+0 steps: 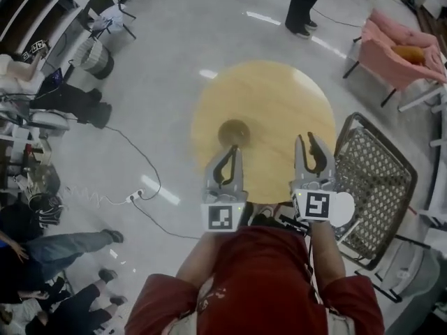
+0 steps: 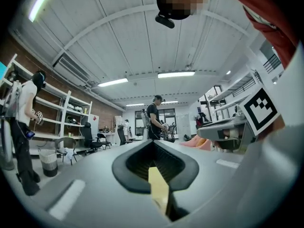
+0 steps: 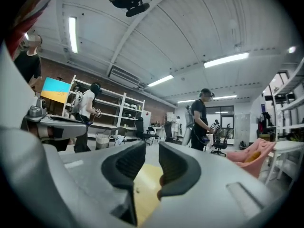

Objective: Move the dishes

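Left gripper (image 1: 230, 156): mine, jaws clenched together on nothing.
Right gripper (image 1: 308, 145): jaws apart, nothing between them.
Dish (image 1: 234, 132): one, dark, on the table (image 1: 293, 96), near and ahead of my left gripper.
Step, I judge: approach, nothing grasped yet.
Next move calls for: reaching the dish rim with parted jaws.

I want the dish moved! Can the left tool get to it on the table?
Probably yes. The dish sits alone on the table, just ahead of the left tool, with nothing between them. Its jaws are shut, though, so they would need to open first.
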